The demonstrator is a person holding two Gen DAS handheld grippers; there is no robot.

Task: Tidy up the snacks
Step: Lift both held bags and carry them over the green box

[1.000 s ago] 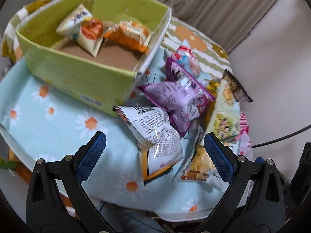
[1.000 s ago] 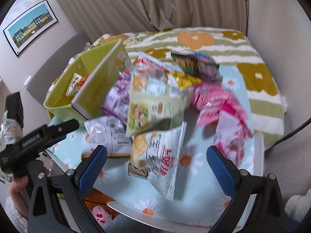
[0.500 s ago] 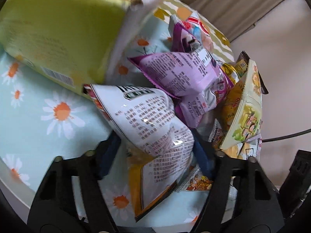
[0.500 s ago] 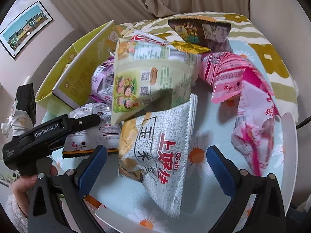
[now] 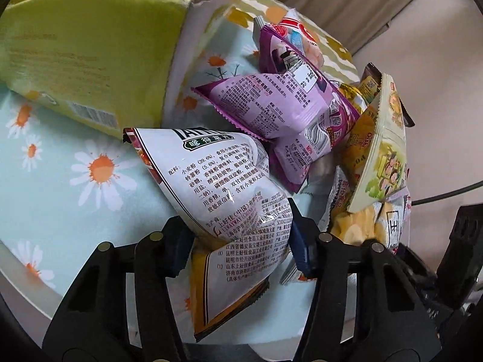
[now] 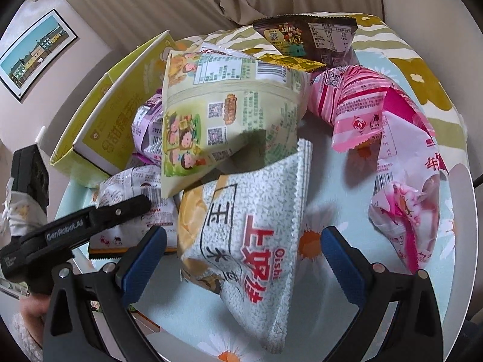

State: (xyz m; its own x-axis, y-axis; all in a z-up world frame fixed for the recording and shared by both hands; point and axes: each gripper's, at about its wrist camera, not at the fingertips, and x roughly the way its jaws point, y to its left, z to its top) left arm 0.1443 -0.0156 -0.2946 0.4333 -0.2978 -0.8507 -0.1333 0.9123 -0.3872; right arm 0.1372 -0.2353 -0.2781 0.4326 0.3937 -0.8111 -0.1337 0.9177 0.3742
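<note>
Left gripper (image 5: 238, 238): jaws, having just been closing, pinched the lower half of the white snack bag (image 5: 223, 199), which lay on the daisy-print tabletop (image 5: 75, 181) just in front of the green box (image 5: 90, 60).

Right gripper (image 6: 241, 256): jaws wide, straddling the grey Oishi bag (image 6: 253, 235) without pressing it.

Surrounding stock: purple bags (image 5: 286, 114) leaning against the white bag's upper edge; pale cartoon bag (image 6: 217, 114) overlapping the Oishi bag's top; pink bags (image 6: 377, 105) to the right, apart.

Handling note: the white bag is judged best lifted straight up and clear of the purple bags before crossing the box wall; the crinkled film may slip if held only lightly.
</note>
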